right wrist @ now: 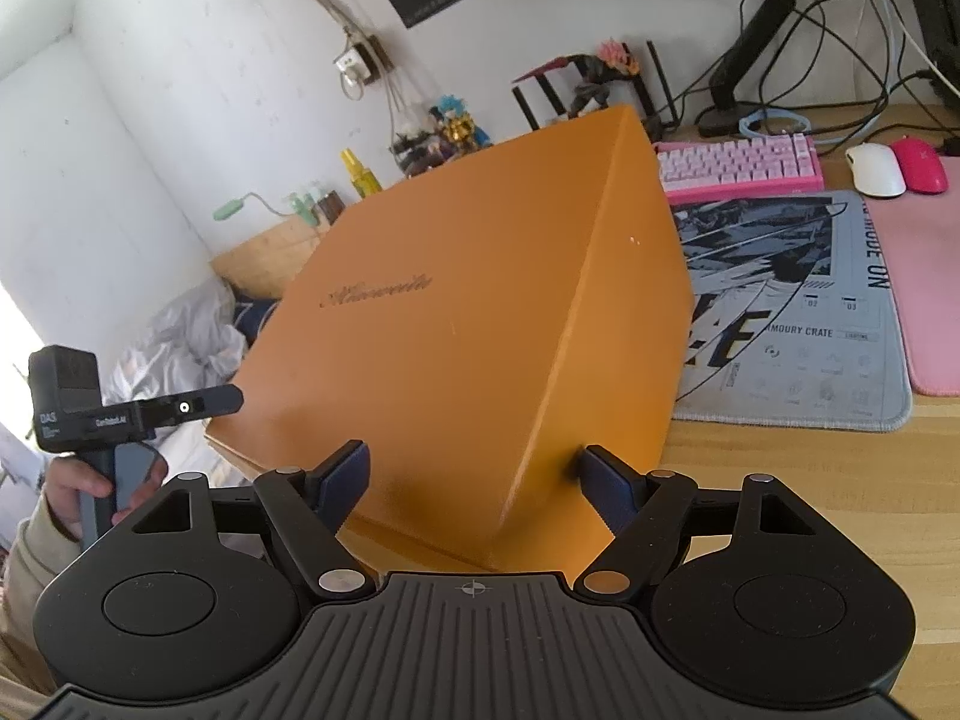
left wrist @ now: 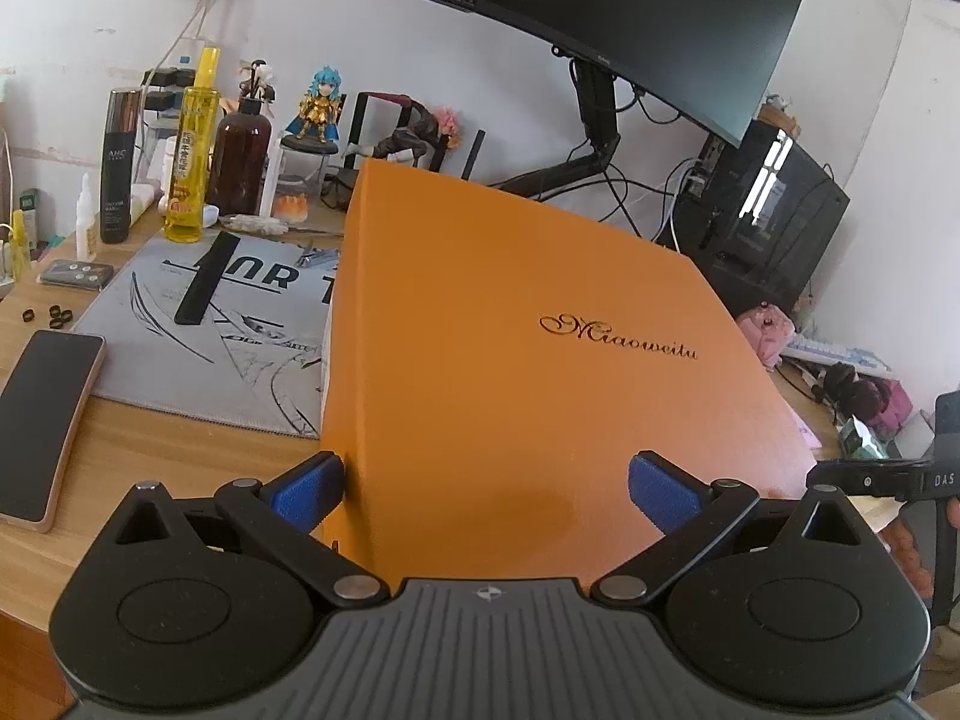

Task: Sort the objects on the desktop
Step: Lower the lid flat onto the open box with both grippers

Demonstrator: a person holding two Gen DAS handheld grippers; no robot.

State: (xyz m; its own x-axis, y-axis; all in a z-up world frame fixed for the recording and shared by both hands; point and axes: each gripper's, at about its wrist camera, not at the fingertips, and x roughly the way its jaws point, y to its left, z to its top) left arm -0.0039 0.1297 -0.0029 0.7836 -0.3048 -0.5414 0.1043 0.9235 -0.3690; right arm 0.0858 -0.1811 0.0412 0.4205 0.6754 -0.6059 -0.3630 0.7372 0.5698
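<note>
A large orange box [left wrist: 516, 348] with gold script lettering stands on the wooden desk; it also fills the right wrist view [right wrist: 468, 324]. My left gripper [left wrist: 486, 486] is open, its blue pads spread over the box's near left corner; the left pad [left wrist: 306, 492] sits beside the box's side. My right gripper [right wrist: 474, 480] is open wide around the box's near right corner, with its right fingertip [right wrist: 600, 474] touching the box's side wall. The left gripper's body shows in the right wrist view [right wrist: 108, 414], held by a hand.
A phone [left wrist: 42, 420] lies at the left on the desk. A grey desk mat [left wrist: 210, 324] carries a black comb [left wrist: 204, 276]. Bottles [left wrist: 192, 162] and figurines [left wrist: 315, 111] stand at the back. A pink keyboard [right wrist: 738, 165], two mice [right wrist: 900, 171], another mat [right wrist: 798, 312] and a monitor [left wrist: 600, 18] are nearby.
</note>
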